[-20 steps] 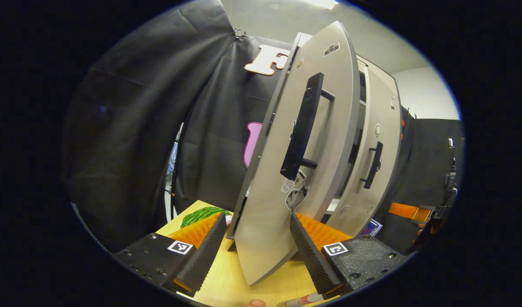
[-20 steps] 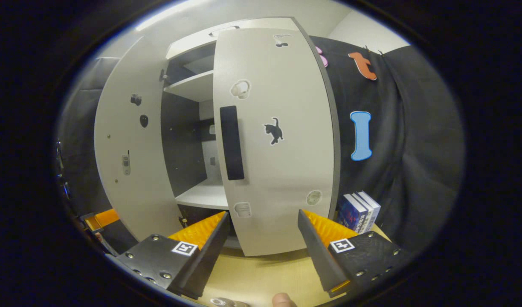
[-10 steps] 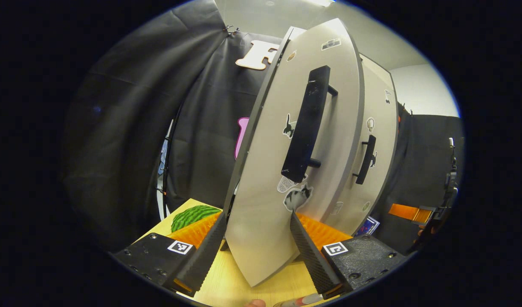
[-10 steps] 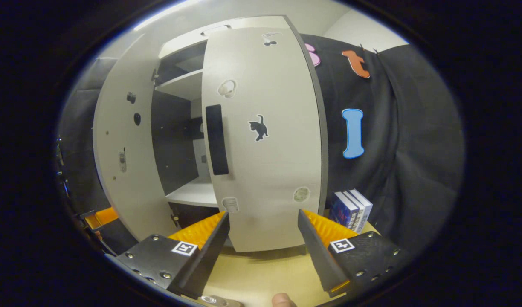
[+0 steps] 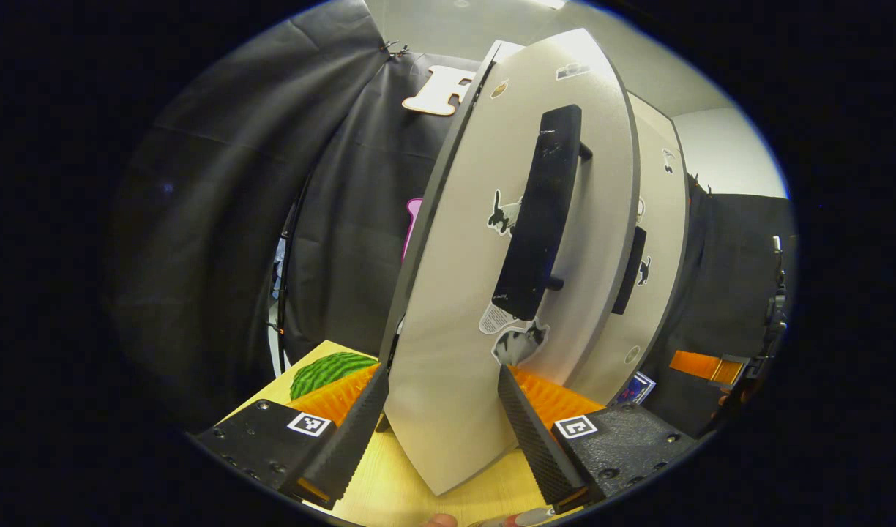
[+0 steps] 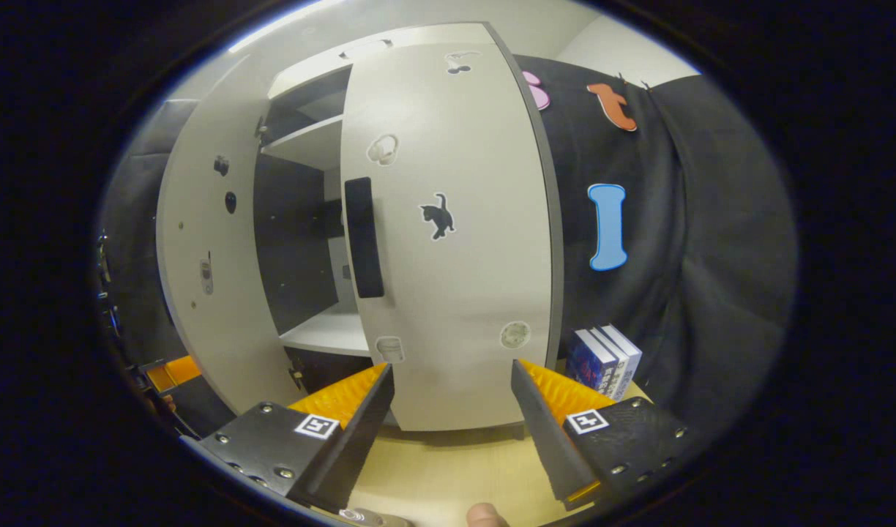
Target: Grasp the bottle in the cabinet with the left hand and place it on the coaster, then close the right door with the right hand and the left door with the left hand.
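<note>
Jaws: left gripper (image 5: 441, 432) wide open, holds nothing; right gripper (image 6: 452, 432) wide open, holds nothing | left door (image 5: 477, 293) half open, lower edge between left fingers | right door (image 6: 448, 234) nearly closed, facing right gripper | cabinet (image 6: 309, 219) stands on yellow table (image 6: 441, 468); books (image 6: 602, 359) to its right; black cloth wall (image 6: 675, 256) behind it.

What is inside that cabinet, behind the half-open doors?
Through the gap between the left door and right door, the cabinet shows an upper shelf, a lower shelf and a dark back wall, all bare where visible. The doors cover the rest.
</note>
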Motion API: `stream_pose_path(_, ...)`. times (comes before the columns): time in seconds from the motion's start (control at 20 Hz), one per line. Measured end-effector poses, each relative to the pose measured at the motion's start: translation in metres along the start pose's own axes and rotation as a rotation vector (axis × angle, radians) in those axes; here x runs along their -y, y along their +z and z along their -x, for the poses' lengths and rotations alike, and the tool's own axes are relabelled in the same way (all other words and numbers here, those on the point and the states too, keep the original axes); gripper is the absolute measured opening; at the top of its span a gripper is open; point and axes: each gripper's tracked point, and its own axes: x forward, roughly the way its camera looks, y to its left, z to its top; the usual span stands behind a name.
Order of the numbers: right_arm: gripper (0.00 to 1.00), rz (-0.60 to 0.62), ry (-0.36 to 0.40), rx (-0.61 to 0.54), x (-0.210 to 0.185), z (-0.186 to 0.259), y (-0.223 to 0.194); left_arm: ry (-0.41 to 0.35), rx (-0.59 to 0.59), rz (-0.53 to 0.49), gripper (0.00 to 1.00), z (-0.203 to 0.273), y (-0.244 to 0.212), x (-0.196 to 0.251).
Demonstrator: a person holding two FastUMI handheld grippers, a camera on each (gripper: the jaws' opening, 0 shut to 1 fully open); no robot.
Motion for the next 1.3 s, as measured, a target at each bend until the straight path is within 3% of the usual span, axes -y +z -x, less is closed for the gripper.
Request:
stream_pose_path(0.35,0.98,-0.005,-0.002,-0.01,0.006,-0.011,-0.004,-0.039,-0.019,-0.015,1.0,-0.009,-0.002,0.009)
stream_pose_path(0.4,0.98,-0.008,-0.004,-0.011,0.008,-0.011,-0.005,-0.048,-0.025,-0.018,0.95,-0.012,-0.003,0.011)
stream_pose_path(0.8,0.98,-0.011,-0.037,-0.021,0.029,-0.015,-0.01,-0.13,-0.058,-0.046,0.96,-0.034,-0.018,0.055)
stream_pose_path(1.3,0.98,-0.009,-0.063,-0.034,0.054,-0.012,-0.01,-0.134,-0.085,-0.078,0.96,-0.044,-0.03,0.074)
